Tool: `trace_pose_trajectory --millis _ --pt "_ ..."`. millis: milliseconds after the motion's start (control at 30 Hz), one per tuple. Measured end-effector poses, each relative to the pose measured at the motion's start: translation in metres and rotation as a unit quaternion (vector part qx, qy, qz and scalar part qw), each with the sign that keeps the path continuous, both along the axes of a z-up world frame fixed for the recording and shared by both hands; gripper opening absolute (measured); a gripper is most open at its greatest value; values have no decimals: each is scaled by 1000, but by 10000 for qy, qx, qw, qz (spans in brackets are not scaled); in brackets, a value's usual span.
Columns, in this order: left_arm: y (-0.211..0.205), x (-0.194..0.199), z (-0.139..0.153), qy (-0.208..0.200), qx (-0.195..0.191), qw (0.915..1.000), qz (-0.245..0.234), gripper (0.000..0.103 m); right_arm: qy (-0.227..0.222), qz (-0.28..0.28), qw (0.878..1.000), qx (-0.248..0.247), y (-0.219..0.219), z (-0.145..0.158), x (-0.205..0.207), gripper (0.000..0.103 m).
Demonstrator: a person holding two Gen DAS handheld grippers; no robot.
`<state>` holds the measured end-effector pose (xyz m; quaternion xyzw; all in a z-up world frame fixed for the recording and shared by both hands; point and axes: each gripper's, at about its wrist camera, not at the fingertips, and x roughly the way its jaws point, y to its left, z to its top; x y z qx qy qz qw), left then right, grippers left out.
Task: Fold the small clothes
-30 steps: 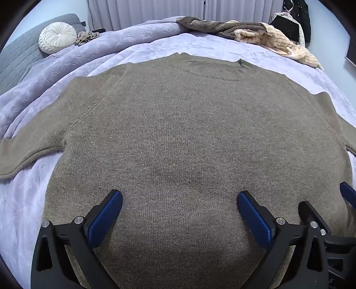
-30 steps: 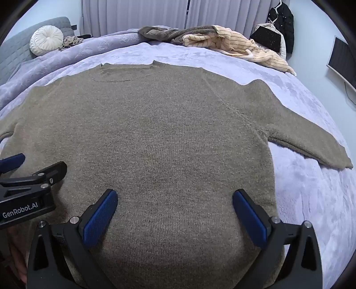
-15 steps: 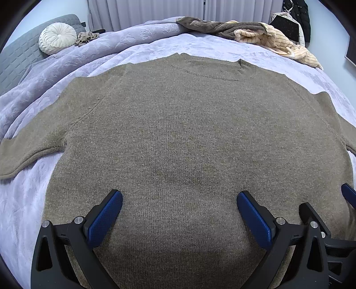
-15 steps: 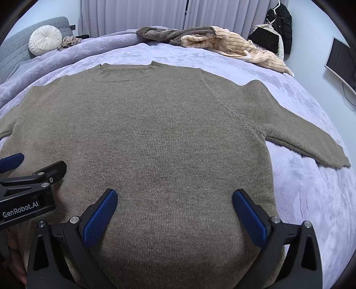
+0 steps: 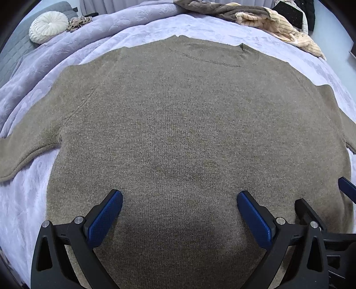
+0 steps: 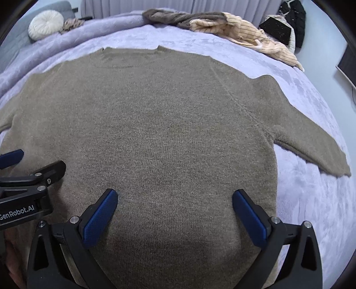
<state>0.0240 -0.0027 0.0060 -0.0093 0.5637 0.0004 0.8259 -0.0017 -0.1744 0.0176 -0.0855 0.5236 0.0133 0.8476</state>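
Observation:
A brown knit sweater [image 5: 178, 115] lies flat on the lilac bed, collar at the far side, sleeves spread to both sides; it also shows in the right wrist view [image 6: 160, 124]. My left gripper [image 5: 179, 201] is open and empty, hovering over the sweater's lower left part. My right gripper [image 6: 174, 199] is open and empty over the lower right part. Each gripper shows at the edge of the other's view: the right gripper [image 5: 329, 200], the left gripper [image 6: 29, 169]. The right sleeve [image 6: 311, 144] points toward the bed's right edge.
A pile of brown and cream clothes [image 6: 222, 26] lies at the far side of the bed [image 6: 311, 200]. A round white cushion [image 5: 47, 26] sits on a grey couch at the far left. Dark garments [image 6: 291, 20] hang at the far right.
Both grippers have crept slightly forward over the sweater. Both stay open; the sweater has not moved.

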Motion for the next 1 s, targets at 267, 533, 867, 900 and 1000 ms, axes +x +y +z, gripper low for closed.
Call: trace_pose_trajectory --millis 267,533,867,900,1000 --pt "9 1 36 -178 57 9993 332 103 -297 311 9987 -261 5 43 -3 103" --pt "1 -7 74 -398 278 9977 476 103 -644 65 9979 85 -15 82 -7 103" --pt "-37 -18 114 -729 -7 9972 142 103 -1085 -185 9937 209 -43 128 -11 103" --pt "-38 -19 116 -741 -28 9971 153 103 -1116 -246 9932 214 -47 133 -11 103" --pt "-41 -20 123 -761 -132 9967 247 103 -1133 -284 9929 205 -51 136 -12 103"
